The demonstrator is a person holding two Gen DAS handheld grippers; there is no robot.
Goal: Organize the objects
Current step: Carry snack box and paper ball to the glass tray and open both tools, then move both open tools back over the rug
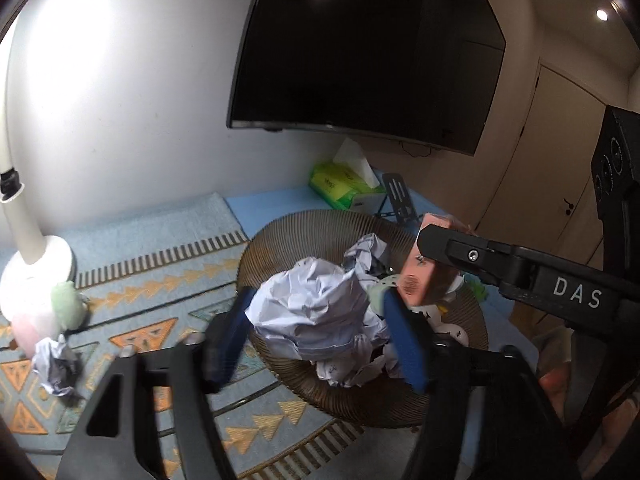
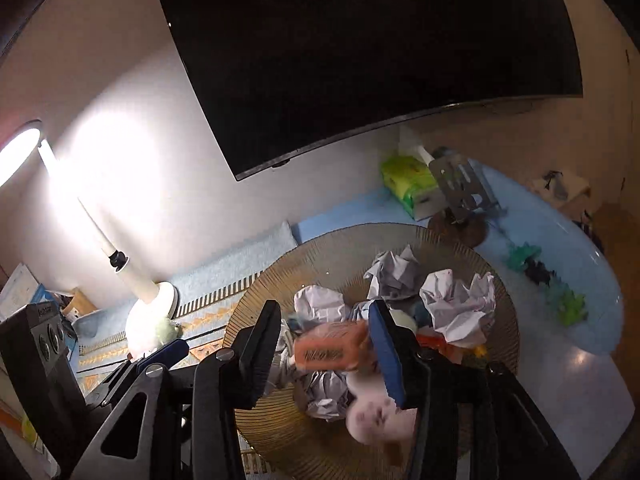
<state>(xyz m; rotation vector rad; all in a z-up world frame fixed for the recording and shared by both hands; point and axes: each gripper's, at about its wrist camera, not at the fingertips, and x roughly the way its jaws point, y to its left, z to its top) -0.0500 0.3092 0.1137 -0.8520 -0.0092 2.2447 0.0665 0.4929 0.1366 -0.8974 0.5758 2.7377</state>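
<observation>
Right wrist view: your right gripper pinches an orange box; left gripper clamps crumpled white paper above the basket.

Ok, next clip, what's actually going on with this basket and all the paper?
A person is clearing clutter into a round woven wicker basket on a blue patterned rug. The left tool holds a large crumpled white paper ball over the basket. The right tool has a small orange rectangular box between its fingers, also above the basket, which already holds several paper balls. One crumpled paper wad lies on the rug near the white lamp base.
</observation>
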